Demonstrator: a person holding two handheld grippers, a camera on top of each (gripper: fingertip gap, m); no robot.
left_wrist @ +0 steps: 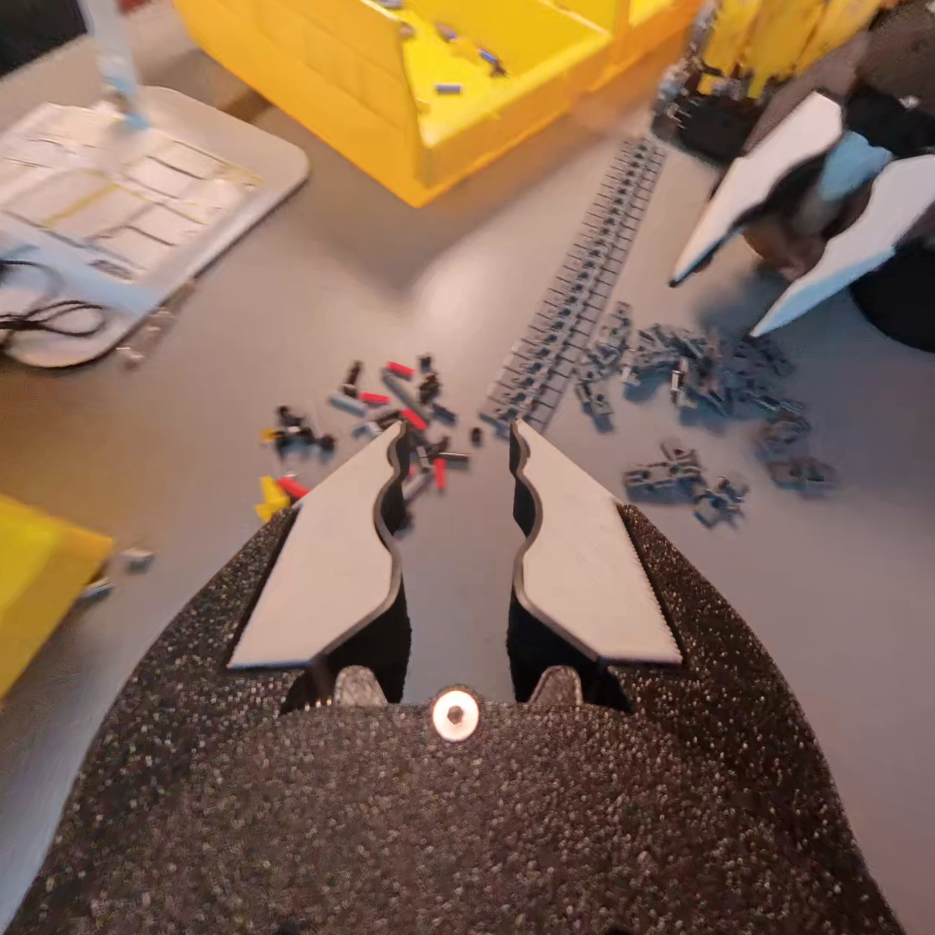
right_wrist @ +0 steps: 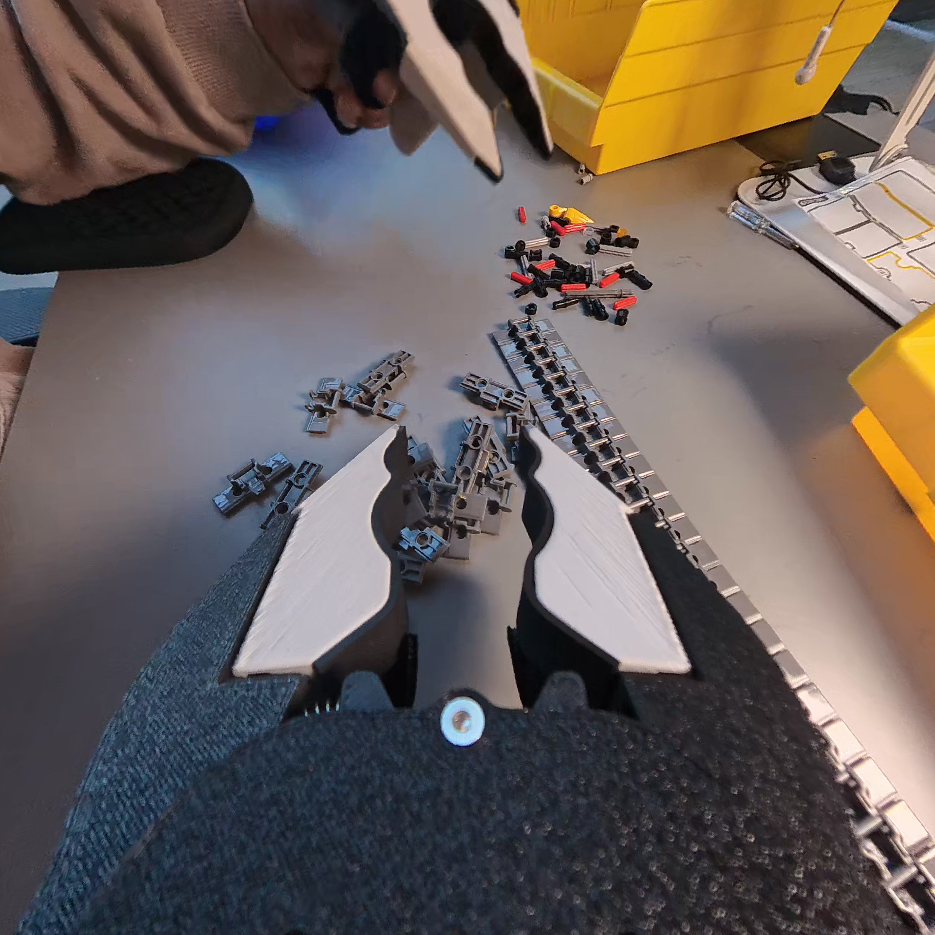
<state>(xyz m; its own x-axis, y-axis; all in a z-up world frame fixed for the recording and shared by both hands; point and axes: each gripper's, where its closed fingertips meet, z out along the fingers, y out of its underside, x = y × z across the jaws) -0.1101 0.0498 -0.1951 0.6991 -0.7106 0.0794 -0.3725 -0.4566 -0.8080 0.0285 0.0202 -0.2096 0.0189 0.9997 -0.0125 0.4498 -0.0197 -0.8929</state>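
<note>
— While both are empty, where do your tools sit?

— My left hand-held gripper [left_wrist: 458, 430] hangs with its jaws apart over the heap of small red, black and grey plastic pins [left_wrist: 399, 410], nearest them but gripping nothing. My right hand-held gripper [right_wrist: 460, 435] is spread wide too, low over the pile of loose dark grey plastic track links [right_wrist: 455, 496], which lie between its fingers.

— Why the separate heaps?

— I'd guess sorting: pins on one side, links on the other, and the long assembled grey track chain [right_wrist: 571, 410] stretched flat on the grey worktop [right_wrist: 202, 329] between them. Yellow plastic bins [right_wrist: 683, 86] stand behind; a printed instruction sheet [right_wrist: 870, 222] lies beside.
</note>
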